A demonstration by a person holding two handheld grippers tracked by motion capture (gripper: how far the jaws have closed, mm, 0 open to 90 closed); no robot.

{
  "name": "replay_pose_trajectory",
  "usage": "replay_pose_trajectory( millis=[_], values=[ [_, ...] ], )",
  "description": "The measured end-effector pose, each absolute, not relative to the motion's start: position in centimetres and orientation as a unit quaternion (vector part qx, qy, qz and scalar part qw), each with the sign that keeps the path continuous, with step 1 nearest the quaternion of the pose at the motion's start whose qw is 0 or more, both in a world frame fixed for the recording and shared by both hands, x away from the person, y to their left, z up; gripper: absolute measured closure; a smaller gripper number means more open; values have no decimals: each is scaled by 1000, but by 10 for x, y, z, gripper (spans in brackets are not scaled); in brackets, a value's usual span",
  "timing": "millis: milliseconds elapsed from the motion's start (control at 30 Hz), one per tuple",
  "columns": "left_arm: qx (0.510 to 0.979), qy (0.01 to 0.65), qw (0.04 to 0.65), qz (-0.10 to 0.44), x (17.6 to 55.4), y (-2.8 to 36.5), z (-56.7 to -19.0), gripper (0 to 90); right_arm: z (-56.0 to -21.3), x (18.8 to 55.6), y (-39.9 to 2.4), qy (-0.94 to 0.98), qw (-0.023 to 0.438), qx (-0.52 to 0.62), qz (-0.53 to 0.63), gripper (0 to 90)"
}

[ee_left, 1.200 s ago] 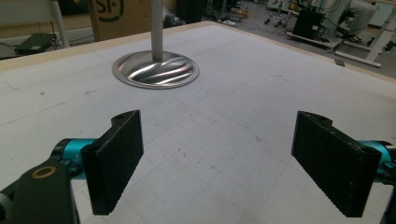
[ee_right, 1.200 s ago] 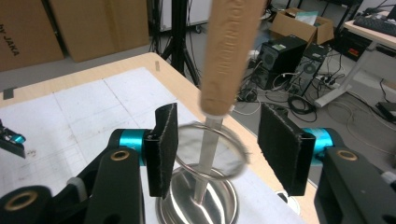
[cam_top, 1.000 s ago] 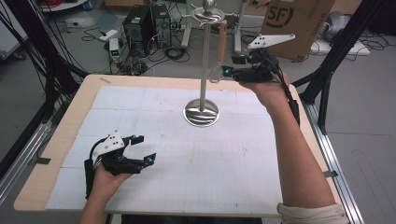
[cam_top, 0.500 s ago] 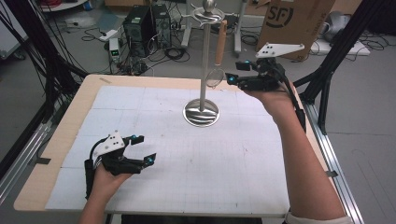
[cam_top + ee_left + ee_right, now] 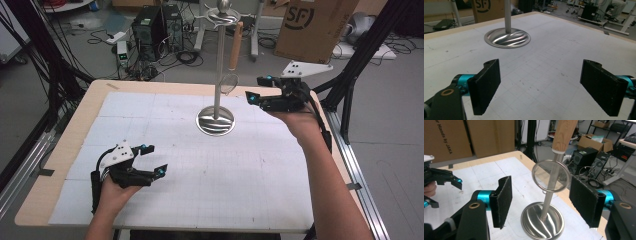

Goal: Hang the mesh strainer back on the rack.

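Note:
A steel stand with a round base [image 5: 215, 121] and a thin pole [image 5: 218, 65] rises at the table's far middle. From its top hangs a utensil with a wooden handle [image 5: 236, 45] and a round wire ring [image 5: 229, 82]. My right gripper [image 5: 256, 89] is held in the air just right of the ring, open and holding nothing. In the right gripper view the ring [image 5: 551, 176] and the handle [image 5: 564, 135] hang between and beyond the open gripper [image 5: 545, 195], above the base [image 5: 541, 223]. My left gripper [image 5: 156, 159] rests open near the front left, its open jaws facing the base [image 5: 507, 38].
A white gridded mat [image 5: 190, 190] covers the wooden table [image 5: 60, 150]. Behind the far edge are a cardboard box [image 5: 310, 25], computer towers [image 5: 160, 25] and floor cables. Black frame posts [image 5: 360, 60] stand at the right.
My right gripper has come down and a little nearer, level with the hanging ring. The left gripper has stayed put.

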State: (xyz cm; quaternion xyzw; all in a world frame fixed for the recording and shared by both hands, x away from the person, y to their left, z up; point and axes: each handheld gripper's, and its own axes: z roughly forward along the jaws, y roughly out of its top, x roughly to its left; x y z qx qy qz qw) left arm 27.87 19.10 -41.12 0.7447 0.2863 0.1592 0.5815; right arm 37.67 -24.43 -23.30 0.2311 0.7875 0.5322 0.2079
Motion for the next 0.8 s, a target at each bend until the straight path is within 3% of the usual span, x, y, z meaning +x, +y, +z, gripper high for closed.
replay_pose_trajectory(
  millis=[800],
  values=[
    [745,284,583,155,278,190,-411,174,-286,342,-272,771,197,246,553,272]
  ],
)
